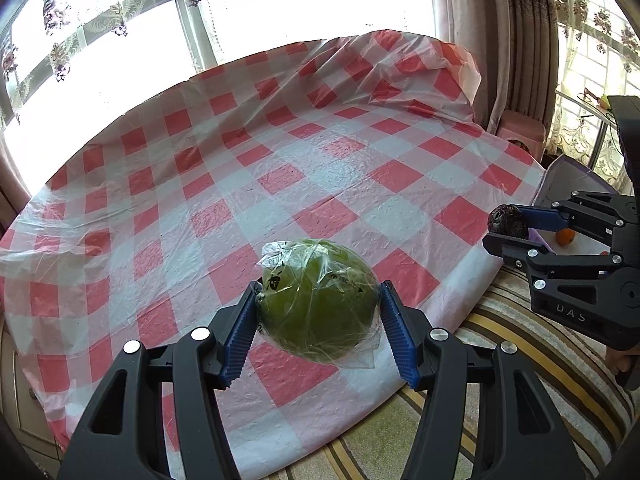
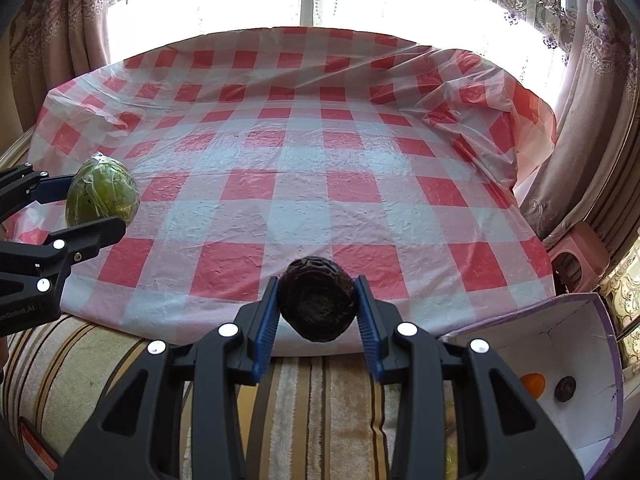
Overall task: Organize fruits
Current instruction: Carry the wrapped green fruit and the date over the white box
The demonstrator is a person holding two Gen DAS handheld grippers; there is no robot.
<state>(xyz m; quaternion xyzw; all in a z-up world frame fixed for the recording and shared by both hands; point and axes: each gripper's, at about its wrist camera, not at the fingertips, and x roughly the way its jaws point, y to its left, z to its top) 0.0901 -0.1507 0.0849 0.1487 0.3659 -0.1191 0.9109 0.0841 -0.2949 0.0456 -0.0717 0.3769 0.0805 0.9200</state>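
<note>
Green wrapped fruit (image 1: 318, 300) clamped between left tool (image 1: 318, 316) pads; right tool (image 2: 317, 308) grips dark fruit (image 2: 317, 298).

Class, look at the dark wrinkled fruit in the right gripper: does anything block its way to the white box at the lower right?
Nothing visible does. The right gripper holds the dark fruit above the table's near edge; the box stands open just to its right, holding only an orange fruit and a small dark fruit.
</note>
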